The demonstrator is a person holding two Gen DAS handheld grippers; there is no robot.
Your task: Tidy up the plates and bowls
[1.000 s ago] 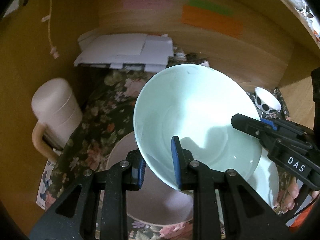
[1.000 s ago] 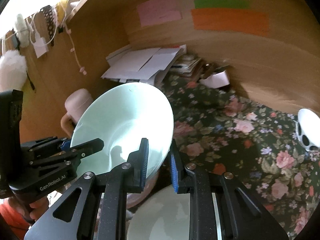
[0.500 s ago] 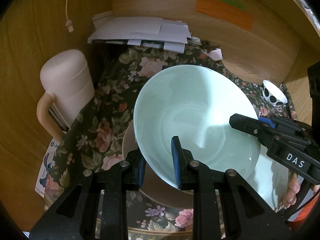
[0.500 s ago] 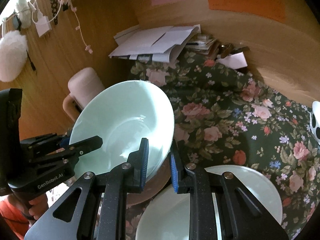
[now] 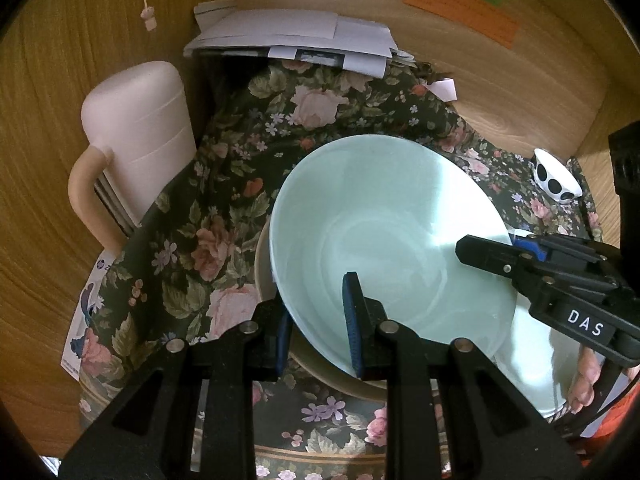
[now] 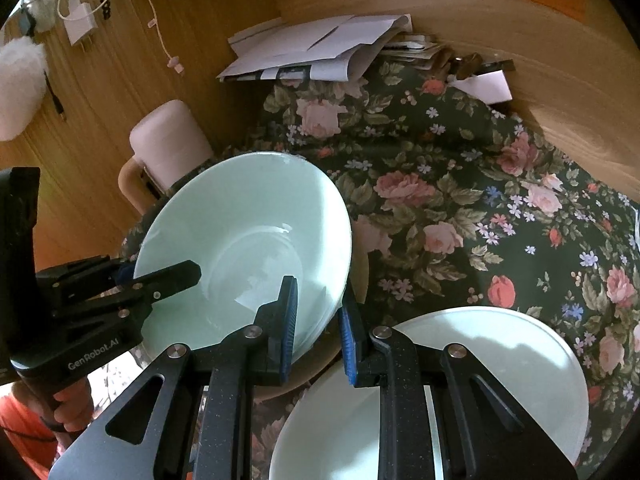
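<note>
Currently both left gripper (image 5: 318, 334) and right gripper (image 6: 316, 326) are clamped on opposite rim edges of the pale green bowl (image 5: 384, 240), tilted just above the beige dish (image 5: 320, 368) directly below. Glossy, empty, plain; matching plate (image 6: 500, 364) lies beside, floral cloth (image 6: 460, 200) beyond.

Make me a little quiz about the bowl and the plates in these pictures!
1. True or false: both grippers grip the mint bowl at its rim.
2. What lies right under the bowl: A) a tan dish, B) the papers, C) the spotted cup?
3. Fill in: the pale plate lies on the ____ cloth.

Key:
1. True: left gripper and right gripper each pinch the rim.
2. A
3. flowered
</note>
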